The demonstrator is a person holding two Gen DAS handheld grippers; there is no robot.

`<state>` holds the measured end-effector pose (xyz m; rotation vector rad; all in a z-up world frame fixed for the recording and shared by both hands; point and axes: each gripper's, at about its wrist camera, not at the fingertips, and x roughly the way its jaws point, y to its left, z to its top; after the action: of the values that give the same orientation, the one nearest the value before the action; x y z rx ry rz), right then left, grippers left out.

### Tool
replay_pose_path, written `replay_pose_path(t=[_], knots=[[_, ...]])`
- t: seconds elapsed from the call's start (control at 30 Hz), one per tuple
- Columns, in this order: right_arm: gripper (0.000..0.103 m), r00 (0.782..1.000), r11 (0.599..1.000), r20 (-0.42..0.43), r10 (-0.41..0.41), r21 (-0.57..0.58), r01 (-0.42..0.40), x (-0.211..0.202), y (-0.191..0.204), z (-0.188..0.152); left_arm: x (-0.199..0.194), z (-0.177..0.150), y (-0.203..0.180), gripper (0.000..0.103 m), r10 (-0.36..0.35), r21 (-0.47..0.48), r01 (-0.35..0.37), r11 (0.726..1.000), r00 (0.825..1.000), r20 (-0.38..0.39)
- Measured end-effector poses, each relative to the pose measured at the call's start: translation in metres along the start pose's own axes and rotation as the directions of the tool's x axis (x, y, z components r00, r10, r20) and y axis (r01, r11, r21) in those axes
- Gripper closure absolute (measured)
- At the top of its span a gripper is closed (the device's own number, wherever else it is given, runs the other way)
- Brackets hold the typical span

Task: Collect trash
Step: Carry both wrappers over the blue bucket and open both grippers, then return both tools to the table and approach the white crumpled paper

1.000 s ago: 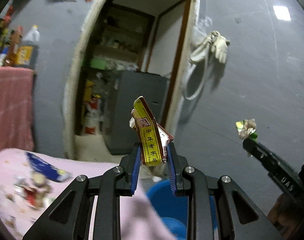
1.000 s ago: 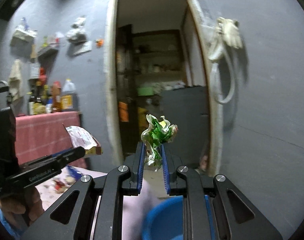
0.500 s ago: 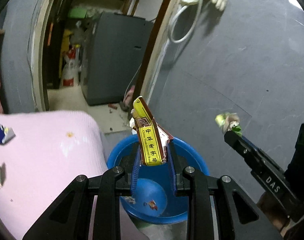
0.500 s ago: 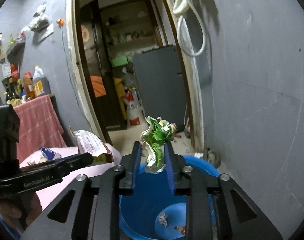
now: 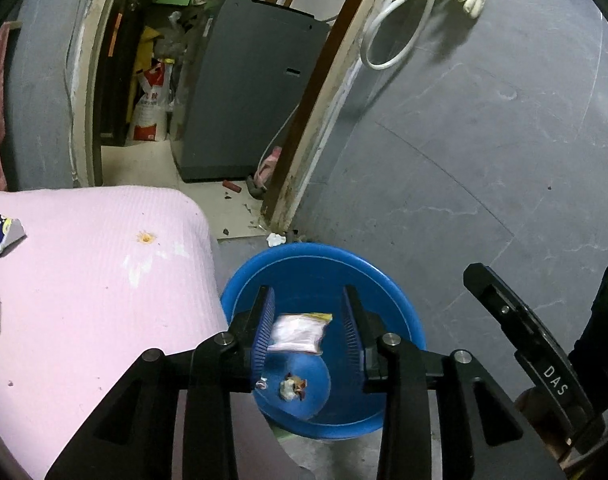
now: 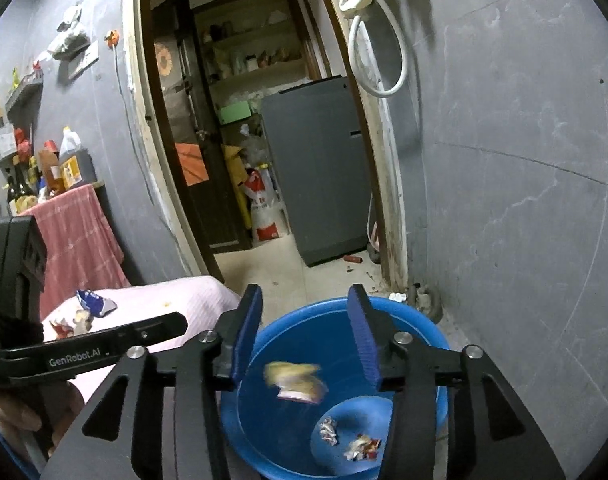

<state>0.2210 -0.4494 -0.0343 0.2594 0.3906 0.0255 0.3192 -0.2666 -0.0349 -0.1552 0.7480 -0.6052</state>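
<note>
A blue plastic basin (image 5: 324,258) stands on the floor below both grippers. My left gripper (image 5: 308,296) hangs over it with its jaws opening. A yellow and white snack packet (image 5: 299,332) drops, blurred, between its fingers. In the right wrist view the same packet (image 6: 295,384) falls into the basin (image 6: 388,306). My right gripper (image 6: 306,296) is over the basin too, its jaws opening, with nothing between them. Crumpled scraps (image 6: 360,446) lie on the basin's bottom. The green wrapper is not in sight.
A pink-covered table (image 5: 103,272) stands left of the basin, with a blue wrapper (image 6: 93,302) and other scraps (image 6: 69,322) on it. A grey wall (image 5: 484,160) rises to the right. Behind is a doorway with a grey cabinet (image 5: 247,92).
Both grippers sank and tipped down over the basin, then their jaws parted. The yellow packet left the left gripper and is falling. The green wrapper left the right gripper.
</note>
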Motion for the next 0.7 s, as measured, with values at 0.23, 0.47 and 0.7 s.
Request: replay_pose_path(t=[0.23, 0.47, 0.7], knots=[[0.032, 0.996, 1.000, 0.090, 0.020, -0.023, -0.018, -0.016, 0.010, 0.009, -0.041, 0.005, 0.006, 0.049, 0.010, -0.014, -0.008, 1.000, 0.990, 0.139], [0.015, 0.978, 0.996, 0.194, 0.074, -0.061, -0.063, -0.037, 0.034, 0.023, -0.098, 0.011, 0.011, 0.014, 0.088, 0.011, -0.096, 0.995, 0.946, 0.311], [0.000, 0.953, 0.988, 0.272, 0.135, -0.115, -0.107, -0.052, 0.069, 0.034, -0.156, 0.003, 0.039, 0.002, 0.216, -0.082, -0.201, 0.976, 0.864, 0.456]])
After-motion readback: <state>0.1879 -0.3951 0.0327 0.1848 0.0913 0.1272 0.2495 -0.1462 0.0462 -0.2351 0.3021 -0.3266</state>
